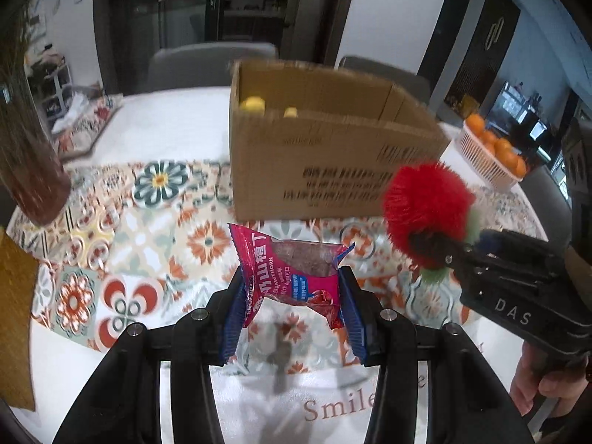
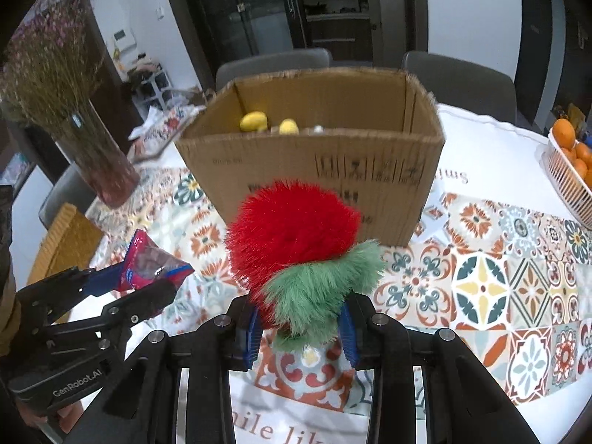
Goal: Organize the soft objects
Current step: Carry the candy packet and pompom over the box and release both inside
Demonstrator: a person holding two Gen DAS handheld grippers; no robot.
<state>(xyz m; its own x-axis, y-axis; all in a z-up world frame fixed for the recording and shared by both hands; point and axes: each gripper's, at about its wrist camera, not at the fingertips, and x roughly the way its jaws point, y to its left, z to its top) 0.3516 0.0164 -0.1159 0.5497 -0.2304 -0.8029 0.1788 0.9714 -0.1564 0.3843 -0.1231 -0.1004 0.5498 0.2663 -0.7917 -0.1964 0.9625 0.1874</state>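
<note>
My left gripper (image 1: 292, 296) is shut on a pink snack packet (image 1: 292, 270) and holds it above the patterned tablecloth, short of the cardboard box (image 1: 325, 155). My right gripper (image 2: 301, 318) is shut on a fluffy red and green plush toy (image 2: 296, 236), held above the table in front of the same box (image 2: 314, 174). The box is open at the top and holds yellow soft objects (image 2: 253, 121). In the left wrist view the plush toy (image 1: 425, 211) and right gripper (image 1: 444, 248) are at the right. In the right wrist view the packet (image 2: 151, 262) and left gripper (image 2: 148, 277) are at the left.
A vase of dried flowers (image 2: 96, 155) stands at the left of the table. A white basket of oranges (image 2: 569, 170) stands at the right edge. A yellow ribbed object (image 2: 63, 244) lies at the left. Grey chairs (image 2: 273, 63) stand behind the table.
</note>
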